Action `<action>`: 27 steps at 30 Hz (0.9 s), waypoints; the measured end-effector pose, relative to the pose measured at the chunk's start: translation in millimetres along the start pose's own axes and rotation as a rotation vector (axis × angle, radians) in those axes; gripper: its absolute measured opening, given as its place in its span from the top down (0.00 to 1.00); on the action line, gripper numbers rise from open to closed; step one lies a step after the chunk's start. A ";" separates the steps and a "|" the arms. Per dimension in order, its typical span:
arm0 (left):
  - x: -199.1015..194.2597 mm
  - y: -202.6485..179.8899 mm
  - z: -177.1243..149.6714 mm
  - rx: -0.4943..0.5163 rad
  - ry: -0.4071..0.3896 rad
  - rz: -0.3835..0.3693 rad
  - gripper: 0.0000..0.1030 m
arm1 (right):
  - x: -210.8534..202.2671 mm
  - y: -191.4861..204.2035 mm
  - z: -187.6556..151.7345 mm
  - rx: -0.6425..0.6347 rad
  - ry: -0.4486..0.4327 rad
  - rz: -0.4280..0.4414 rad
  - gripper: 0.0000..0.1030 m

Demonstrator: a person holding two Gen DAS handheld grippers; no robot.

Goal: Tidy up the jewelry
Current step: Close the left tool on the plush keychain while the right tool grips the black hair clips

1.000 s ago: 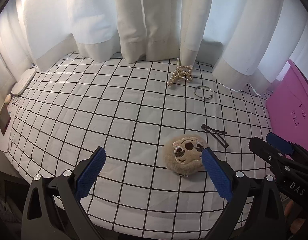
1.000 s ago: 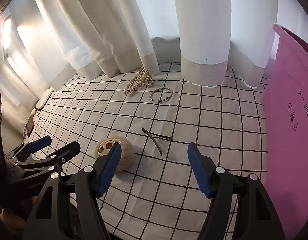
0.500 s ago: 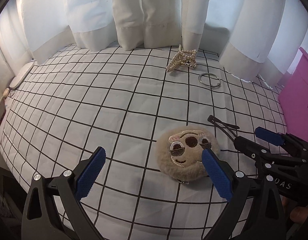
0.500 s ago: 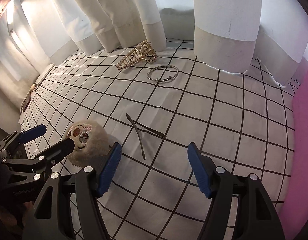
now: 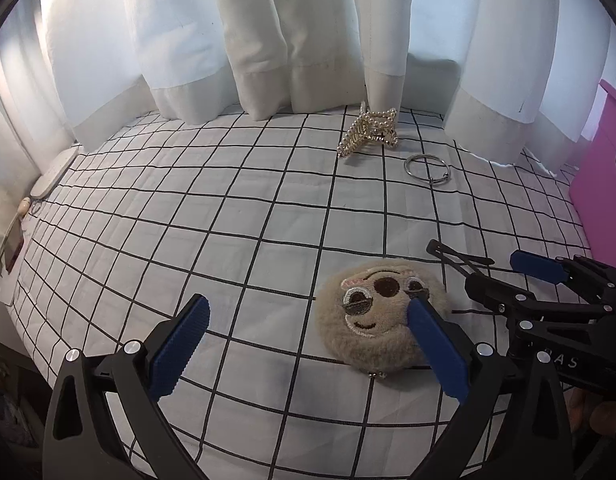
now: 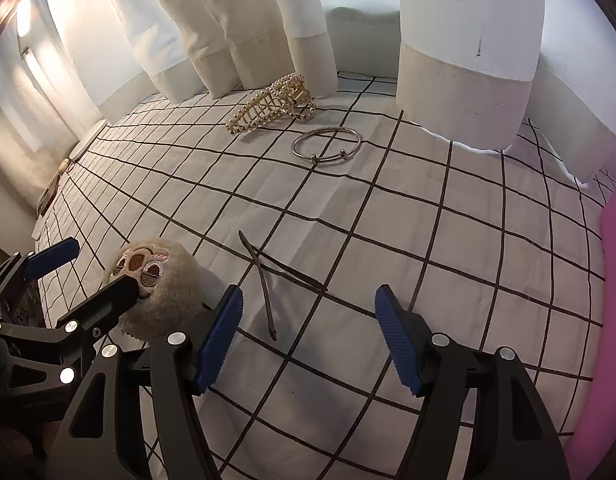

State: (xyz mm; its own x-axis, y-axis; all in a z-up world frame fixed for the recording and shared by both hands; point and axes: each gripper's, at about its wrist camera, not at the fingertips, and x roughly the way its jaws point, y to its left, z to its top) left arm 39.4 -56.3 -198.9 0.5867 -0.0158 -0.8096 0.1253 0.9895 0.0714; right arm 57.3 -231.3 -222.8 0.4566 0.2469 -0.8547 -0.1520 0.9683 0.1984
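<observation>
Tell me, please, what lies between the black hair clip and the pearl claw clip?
The silver bangle lies between the black hair clip and the pearl claw clip, clearest in the right wrist view.

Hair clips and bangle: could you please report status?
Both tongs open, empty. Black hair clips ahead of right tongs. Plush sloth brooch beside left pad.

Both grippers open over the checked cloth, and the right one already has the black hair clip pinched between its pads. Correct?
Not quite. The right gripper is open, but holds nothing: in the right wrist view the black hair clip lies free on the checked cloth ahead of its pads. The left gripper is open too.
</observation>
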 end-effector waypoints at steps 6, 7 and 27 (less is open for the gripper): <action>-9.6 9.7 4.1 -0.030 0.001 -0.063 0.06 | 0.0 1.6 -0.1 -0.012 -0.001 -0.005 0.36; -12.2 9.0 3.3 -0.032 -0.002 -0.078 0.06 | 0.3 2.5 0.1 -0.020 -0.001 -0.010 0.36; -18.3 -19.8 -9.1 0.007 -0.030 -0.148 0.06 | -0.1 -17.6 -1.9 -0.026 -0.079 -0.163 0.36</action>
State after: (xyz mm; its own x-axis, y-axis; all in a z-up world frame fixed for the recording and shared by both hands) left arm 18.8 -74.3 -190.8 0.5853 -0.1664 -0.7935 0.2179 0.9750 -0.0437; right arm 58.3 -248.5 -227.1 0.5440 0.0896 -0.8343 -0.0927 0.9946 0.0464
